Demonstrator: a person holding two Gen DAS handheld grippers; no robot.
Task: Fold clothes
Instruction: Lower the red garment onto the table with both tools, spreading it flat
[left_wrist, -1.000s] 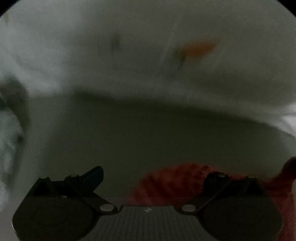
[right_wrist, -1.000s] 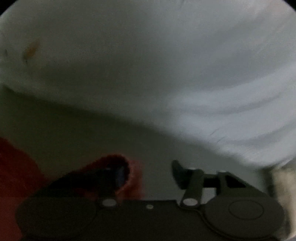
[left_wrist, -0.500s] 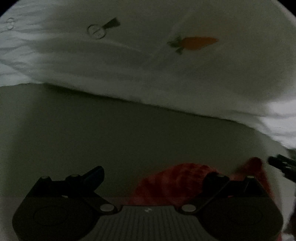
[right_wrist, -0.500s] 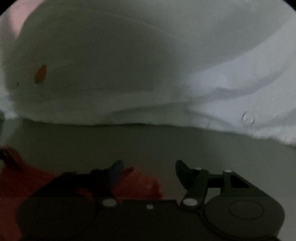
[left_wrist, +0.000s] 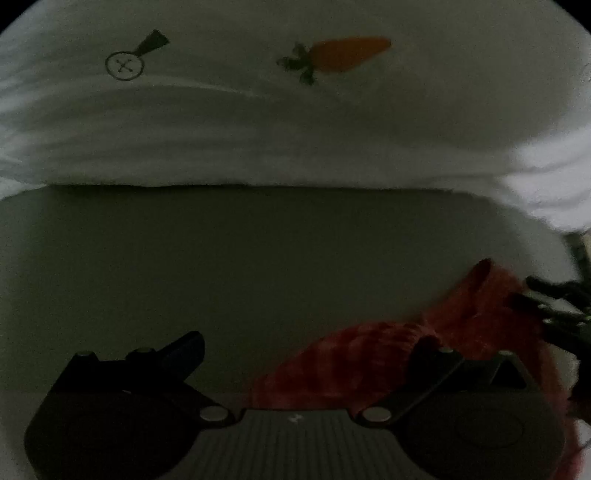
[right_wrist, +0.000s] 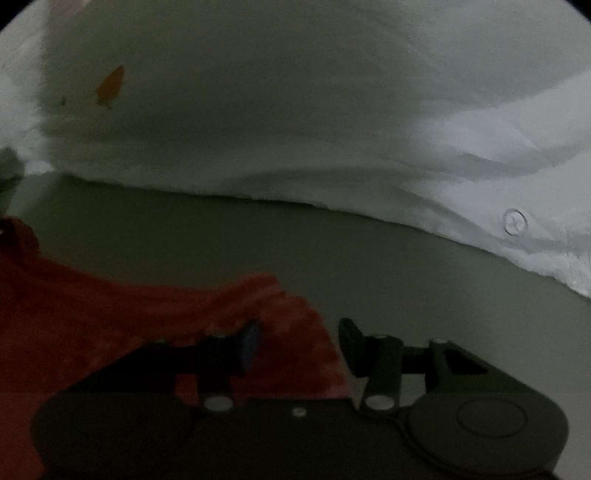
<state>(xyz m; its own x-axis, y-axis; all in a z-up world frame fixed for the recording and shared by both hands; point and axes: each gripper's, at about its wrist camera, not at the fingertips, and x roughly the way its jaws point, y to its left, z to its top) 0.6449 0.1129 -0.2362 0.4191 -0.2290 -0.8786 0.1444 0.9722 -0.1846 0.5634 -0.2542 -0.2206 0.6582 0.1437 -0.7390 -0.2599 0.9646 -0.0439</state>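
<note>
The left gripper (left_wrist: 306, 347) has its jaws spread wide, with red knitted cloth (left_wrist: 354, 354) bunched against the right finger; whether it is pinched cannot be told. The right gripper (right_wrist: 299, 332) also stands open, its left finger lying on the same red cloth (right_wrist: 92, 317), nothing between the fingers. Both hover low over a dim grey-green table (left_wrist: 258, 258). Beyond, a white garment (left_wrist: 295, 140) lies across the far side, printed with an orange carrot (left_wrist: 343, 55) and a small round button (left_wrist: 123, 66).
</note>
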